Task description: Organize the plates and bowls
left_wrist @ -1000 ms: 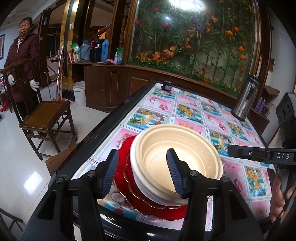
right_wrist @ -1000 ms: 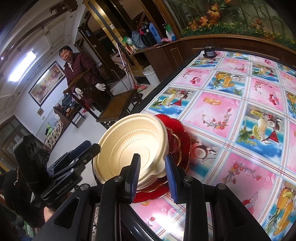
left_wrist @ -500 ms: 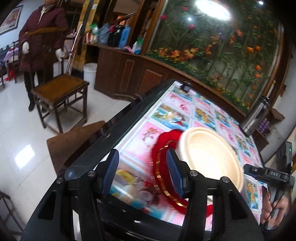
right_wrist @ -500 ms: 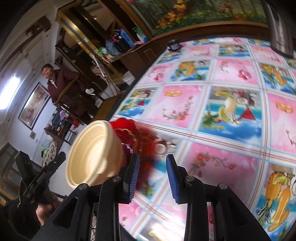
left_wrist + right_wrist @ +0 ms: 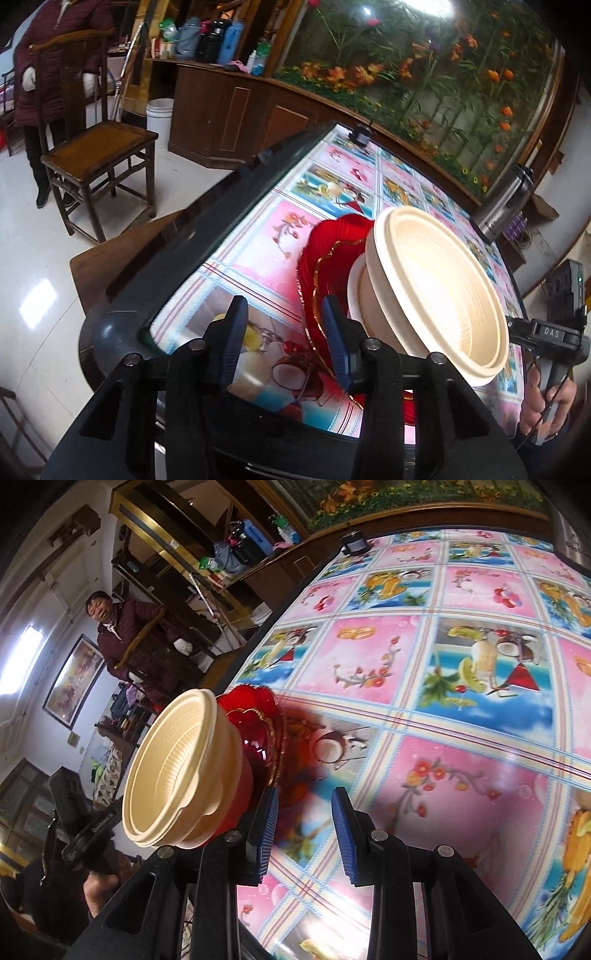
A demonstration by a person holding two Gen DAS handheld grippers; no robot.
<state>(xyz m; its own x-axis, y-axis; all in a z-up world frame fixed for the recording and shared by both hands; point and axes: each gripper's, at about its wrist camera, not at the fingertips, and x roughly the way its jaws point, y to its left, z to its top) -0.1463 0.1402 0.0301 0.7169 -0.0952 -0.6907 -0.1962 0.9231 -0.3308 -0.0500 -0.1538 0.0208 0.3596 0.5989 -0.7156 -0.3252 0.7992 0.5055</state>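
Nested cream bowls (image 5: 436,288) sit on a stack of red, gold-rimmed plates (image 5: 328,251) near the table's front left corner. In the left wrist view my left gripper (image 5: 286,343) hangs low at the stack's left side. Its jaws are closing, with only tablecloth showing between them and the red rim close by the right pad. In the right wrist view the bowls (image 5: 177,768) and red plates (image 5: 258,727) lie left of my right gripper (image 5: 303,827). It stands open over the cloth, its left pad just under the plates' edge.
The table (image 5: 443,664) wears a pink and blue fruit-print cloth. A steel flask (image 5: 506,206) and a small black object (image 5: 360,134) stand at its far end. Beside the table are a wooden chair (image 5: 96,155), a low stool (image 5: 122,251) and a standing person (image 5: 55,55).
Both grippers have sunk and swung off the bowls to opposite sides of the stack. The left jaws stand narrower than before. The stack has not moved.
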